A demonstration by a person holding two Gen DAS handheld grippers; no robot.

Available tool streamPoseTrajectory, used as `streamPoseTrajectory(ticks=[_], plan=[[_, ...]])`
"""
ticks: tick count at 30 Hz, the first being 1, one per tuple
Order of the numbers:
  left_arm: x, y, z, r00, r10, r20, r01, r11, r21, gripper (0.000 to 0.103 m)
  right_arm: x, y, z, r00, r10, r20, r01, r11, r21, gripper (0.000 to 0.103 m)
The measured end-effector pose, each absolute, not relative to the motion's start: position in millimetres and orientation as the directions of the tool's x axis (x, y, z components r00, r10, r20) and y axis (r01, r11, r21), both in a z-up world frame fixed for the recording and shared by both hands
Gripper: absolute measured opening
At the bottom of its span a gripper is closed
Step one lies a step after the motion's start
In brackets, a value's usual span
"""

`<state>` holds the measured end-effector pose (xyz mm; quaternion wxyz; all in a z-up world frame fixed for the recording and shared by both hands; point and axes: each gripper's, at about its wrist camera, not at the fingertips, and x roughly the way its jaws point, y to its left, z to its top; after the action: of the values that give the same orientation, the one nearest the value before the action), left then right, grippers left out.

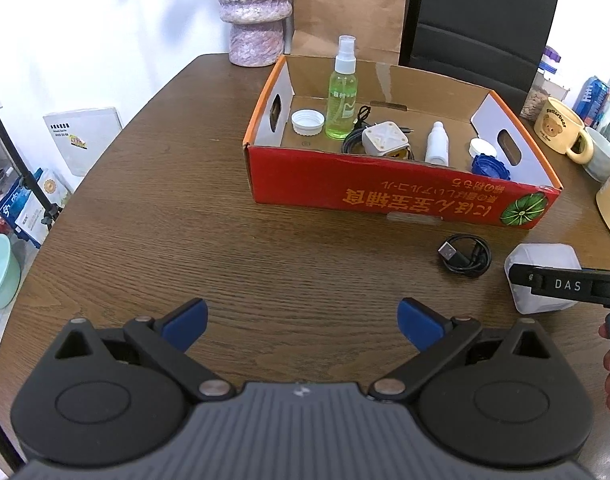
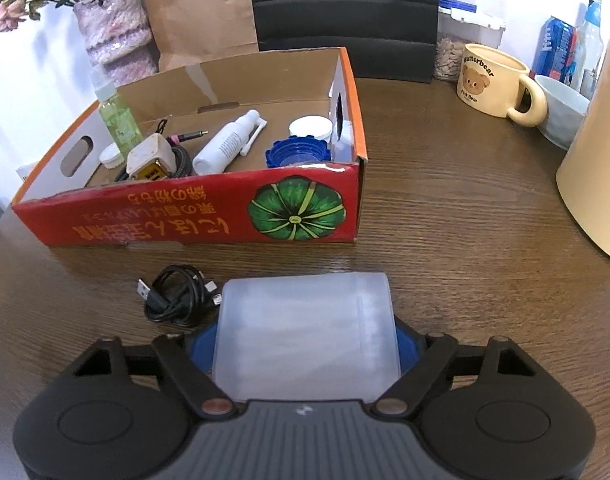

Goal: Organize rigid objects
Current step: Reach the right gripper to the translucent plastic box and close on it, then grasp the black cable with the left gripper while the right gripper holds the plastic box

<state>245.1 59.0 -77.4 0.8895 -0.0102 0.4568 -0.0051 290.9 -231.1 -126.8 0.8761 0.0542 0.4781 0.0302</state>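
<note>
A red cardboard box (image 1: 385, 186) (image 2: 177, 224) stands open on the brown table. It holds a green spray bottle (image 1: 342, 98), a white cap (image 1: 307, 121), a white charger cube (image 1: 385, 139) on a dark cable, a white bottle (image 1: 437, 145) and a blue lid (image 1: 489, 166). My right gripper (image 2: 305, 340) is shut on a translucent plastic container (image 2: 307, 332) low over the table in front of the box; the container also shows in the left wrist view (image 1: 543, 276). A coiled black USB cable (image 2: 177, 300) (image 1: 465, 255) lies beside it. My left gripper (image 1: 303, 322) is open and empty above bare table.
A bear mug (image 2: 493, 80) (image 1: 561, 130), a pale bowl (image 2: 563, 110), cans and jars stand at the right rear. A cream object (image 2: 597, 152) stands at the far right. A pink vase (image 1: 253, 12), a paper bag (image 1: 349, 4) and a black chair (image 1: 477, 24) are behind the box.
</note>
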Motion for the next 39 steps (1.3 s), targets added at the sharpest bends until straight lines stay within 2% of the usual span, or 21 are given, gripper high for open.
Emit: streamPoseTrajectory(ticks=[12,22,29,39], plan=[[255,40,-74,0.591,-0.060,-0.805,0.055,0.998,-0.033,0.103,267,-249,-102,0.593,0.105,-0.799,0.017,0.990,0.142,0.082],[284,-14,-94,0.541,-0.191,-0.819,0.192,0.976,-0.100,0.103,250,-283,-83,0.622,0.062,-0.780,0.083,0.986,0.144,0.082],[308,-48,-107,0.523,-0.197,-0.829,0.222,0.971,-0.091,0.103,239,-294,-77,0.628,0.046,-0.777,0.097,0.986,0.137,0.082],[330,-82,-126,0.522,-0.153,-0.839,0.258,0.966,-0.016,0.103,243,-305,-84,0.621,0.025,-0.783,0.124,0.984,0.130,0.082]])
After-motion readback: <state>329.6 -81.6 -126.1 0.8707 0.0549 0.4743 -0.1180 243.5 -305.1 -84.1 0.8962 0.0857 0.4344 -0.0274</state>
